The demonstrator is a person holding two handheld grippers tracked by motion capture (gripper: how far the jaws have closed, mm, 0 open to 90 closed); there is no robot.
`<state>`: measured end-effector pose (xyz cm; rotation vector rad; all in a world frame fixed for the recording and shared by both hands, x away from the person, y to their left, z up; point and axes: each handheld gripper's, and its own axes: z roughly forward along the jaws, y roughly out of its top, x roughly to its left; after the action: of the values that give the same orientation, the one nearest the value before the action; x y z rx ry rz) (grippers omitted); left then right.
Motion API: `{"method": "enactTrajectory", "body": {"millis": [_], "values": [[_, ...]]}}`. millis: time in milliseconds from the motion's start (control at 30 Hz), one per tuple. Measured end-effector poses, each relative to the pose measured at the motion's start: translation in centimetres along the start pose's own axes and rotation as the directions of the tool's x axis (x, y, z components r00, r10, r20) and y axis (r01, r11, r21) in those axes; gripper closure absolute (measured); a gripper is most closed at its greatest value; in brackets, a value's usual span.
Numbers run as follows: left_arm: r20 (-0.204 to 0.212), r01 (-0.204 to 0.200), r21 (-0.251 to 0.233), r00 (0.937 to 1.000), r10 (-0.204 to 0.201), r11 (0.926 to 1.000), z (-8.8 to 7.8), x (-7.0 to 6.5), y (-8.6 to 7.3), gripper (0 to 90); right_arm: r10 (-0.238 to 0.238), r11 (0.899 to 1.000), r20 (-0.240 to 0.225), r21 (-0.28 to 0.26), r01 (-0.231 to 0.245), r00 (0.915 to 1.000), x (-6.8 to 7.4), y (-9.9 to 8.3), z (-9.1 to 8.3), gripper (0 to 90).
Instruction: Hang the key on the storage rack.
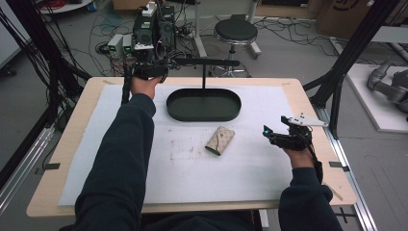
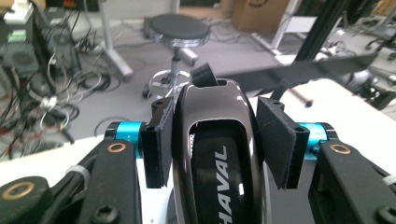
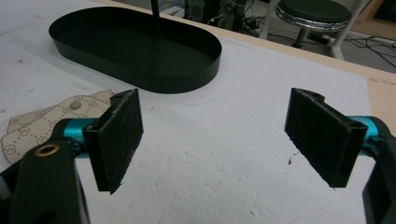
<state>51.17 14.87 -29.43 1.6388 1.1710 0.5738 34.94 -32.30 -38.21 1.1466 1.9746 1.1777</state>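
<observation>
While L gripper (image 2: 212,144) clamps car key (image 2: 215,154), key's bottom is cut off.

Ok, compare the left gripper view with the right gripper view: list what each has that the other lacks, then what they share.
Left gripper view: the left hand-held gripper shut on a glossy black key fob marked HAVAL, with a black bar running behind it.
Right gripper view: the right hand-held gripper, jaws open with nothing between them, the black oval tray and a beige pouch.
Shared: the round stool on the floor beyond the table.
</observation>
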Motion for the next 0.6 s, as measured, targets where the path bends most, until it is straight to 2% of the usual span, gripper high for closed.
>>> {"method": "enactTrajectory", "body": {"millis": [67, 133, 167, 200, 267, 500, 600], "values": [[-0.017, 0.022, 0.027, 0.9996, -0.021, 0.9994, 0.3, 0.6, -1.3, 48.5, 0.0, 1.0, -0.002, 0.0, 0.0, 1.0, 0.1, 0.0, 0.0, 19.7], [-0.021, 0.018, 0.039, 0.9996, -0.017, 0.9991, 0.5, 0.6, -1.9, 48.5, -0.006, 1.0, -0.003, 0.001, 0.006, 1.0, 0.1, 0.0, 0.0, 19.7], [-0.027, 0.006, 0.058, 0.9996, -0.004, 0.9983, 0.8, 0.6, -2.9, 48.5, -0.005, 1.0, -0.003, 0.002, 0.005, 1.0, 0.1, 0.0, 0.0, 19.7], [-0.027, 0.006, 0.058, 0.9996, -0.004, 0.9983, 0.8, 0.6, -2.9, 48.5, -0.003, 1.0, -0.003, 0.003, 0.003, 1.0, 0.1, 0.0, 0.0, 19.7], [-0.028, 0.01, 0.077, 0.9996, -0.008, 0.9969, 1.3, 0.5, -4.2, 48.5, -0.005, 1.0, -0.004, 0.004, 0.005, 1.0, 0.1, 0.0, 0.1, 19.7], [-0.02, -0.012, 0.124, 0.9997, 0.014, 0.9923, 2.5, -0.3, -5.9, 48.6, -0.008, 1.0, -0.005, 0.007, 0.008, 1.0, 0.1, 0.0, 0.1, 19.7], [-0.024, -0.014, 0.122, 0.9996, 0.017, 0.9924, 3.1, -0.7, -6.3, 48.6, -0.009, 1.0, -0.009, 0.006, 0.009, 0.9999, 0.2, 0.0, 0.0, 19.7]]}}
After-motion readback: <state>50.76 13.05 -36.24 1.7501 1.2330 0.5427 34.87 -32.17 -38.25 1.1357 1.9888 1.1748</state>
